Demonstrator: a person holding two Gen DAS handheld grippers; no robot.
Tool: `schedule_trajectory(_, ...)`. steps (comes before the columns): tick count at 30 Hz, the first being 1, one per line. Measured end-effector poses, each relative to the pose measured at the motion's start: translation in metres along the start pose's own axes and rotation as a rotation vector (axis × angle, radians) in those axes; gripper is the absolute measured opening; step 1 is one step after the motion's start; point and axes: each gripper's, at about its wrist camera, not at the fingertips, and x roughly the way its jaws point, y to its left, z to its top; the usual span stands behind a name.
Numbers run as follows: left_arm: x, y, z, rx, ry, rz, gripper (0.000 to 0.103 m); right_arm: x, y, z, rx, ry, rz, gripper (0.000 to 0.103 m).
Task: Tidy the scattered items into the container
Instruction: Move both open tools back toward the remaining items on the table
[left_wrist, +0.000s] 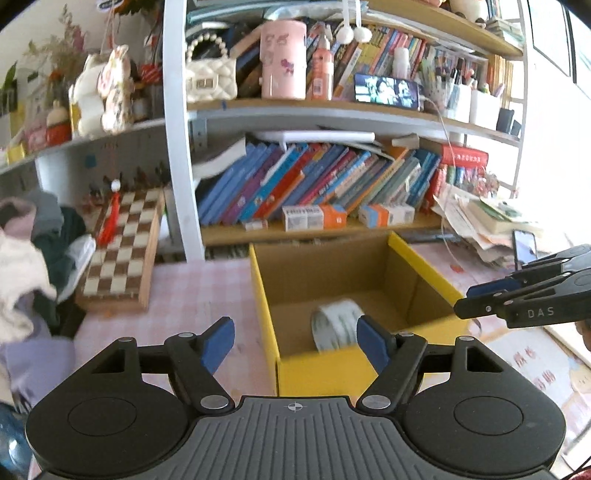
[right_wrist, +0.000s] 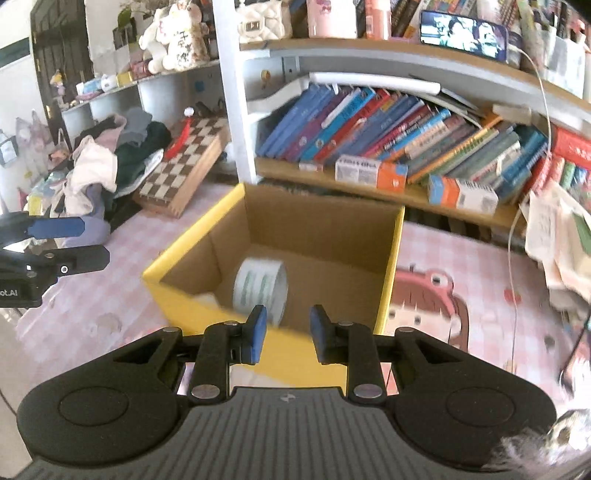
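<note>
A yellow box (left_wrist: 317, 373) with a brown cardboard inside stands open-topped on the pink checked tablecloth. A roll of white tape (left_wrist: 336, 326) stands on edge on the box's floor. My left gripper (left_wrist: 295, 341) hangs just before the box's near wall, open wide, with nothing between its blue pads. In the right wrist view the same box (right_wrist: 391, 266) and tape roll (right_wrist: 260, 290) lie straight ahead. A pale item (right_wrist: 207, 297) peeks over the near rim. My right gripper (right_wrist: 288, 332) is above the near wall, open by a narrow gap and empty.
A bookshelf (left_wrist: 332, 229) full of leaning books rises right behind the box. A chessboard (left_wrist: 118, 254) and a pile of clothes (left_wrist: 26, 266) lie to the left. Loose papers (right_wrist: 557, 236) and a white cable (right_wrist: 511, 236) lie to the right. The other gripper (left_wrist: 480, 299) enters from the right.
</note>
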Motion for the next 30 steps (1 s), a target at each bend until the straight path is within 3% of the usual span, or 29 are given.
schedule_trajectory(11, -0.023, -0.008, -0.07, -0.004, 0.127, -0.046, 0.075, -0.023, 0.035, -0.069, 0.107, 0.067, -0.029, 0.035)
schedule_trajectory(16, -0.025, -0.017, -0.1, -0.007, 0.197, -0.078, 0.075, -0.031, 0.046, -0.097, 0.149, 0.073, -0.029, 0.064)
schedule_trajectory(22, -0.017, -0.028, -0.122, 0.004, 0.264, -0.101, 0.075, -0.026, 0.052, -0.123, 0.204, 0.135, -0.007, 0.065)
schedule_trajectory(30, -0.005, -0.048, -0.138, 0.072, 0.312, -0.123, 0.075, -0.009, 0.066, -0.133, 0.156, 0.192, 0.019, 0.064)
